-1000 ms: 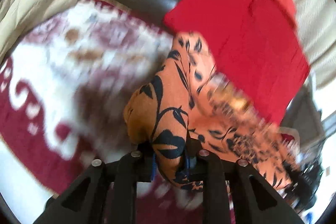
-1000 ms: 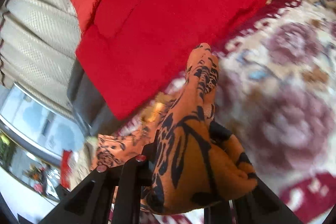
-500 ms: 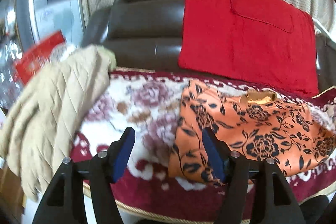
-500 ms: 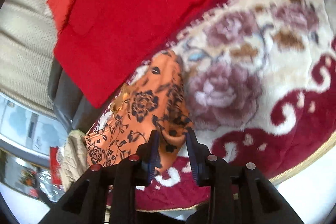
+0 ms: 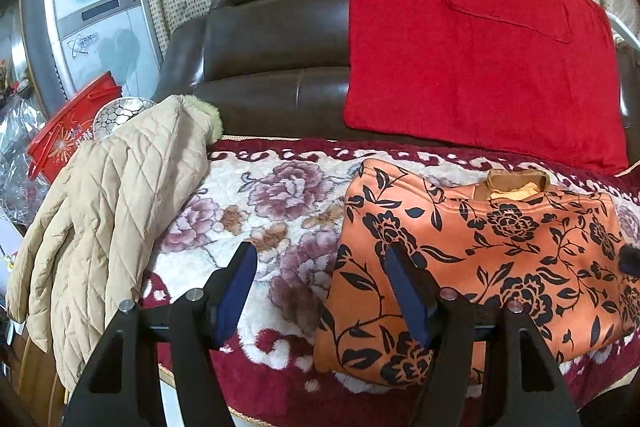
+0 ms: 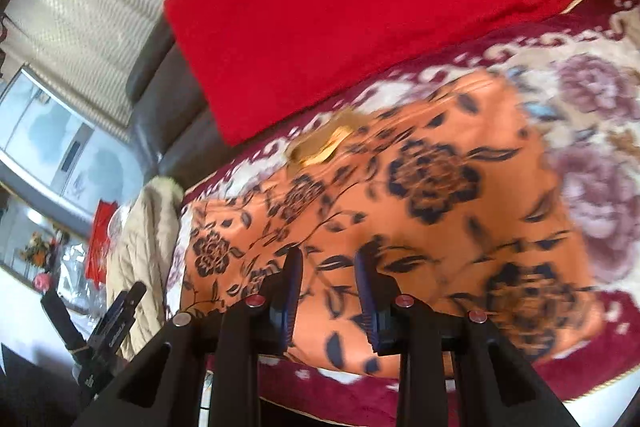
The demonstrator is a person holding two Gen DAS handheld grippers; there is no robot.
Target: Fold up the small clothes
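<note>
Left wrist | left tool [image 5: 320, 267] open, empty | orange garment [image 5: 480, 259] near blanket edge [image 5: 280, 415]

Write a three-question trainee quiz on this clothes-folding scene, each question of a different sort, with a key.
1. True or false: the left gripper is clamped on the orange garment with black flower print.
2. Multiple choice: what leans against the dark brown leather sofa back? A) a red rectangular cushion B) a blue towel C) a wicker basket
3. Fill in: the beige quilted jacket lies at the ____ end of the floral maroon-and-cream blanket in the left wrist view.

Key: 1 false, both it and the right gripper are open and hold nothing; 2 A; 3 left.
</note>
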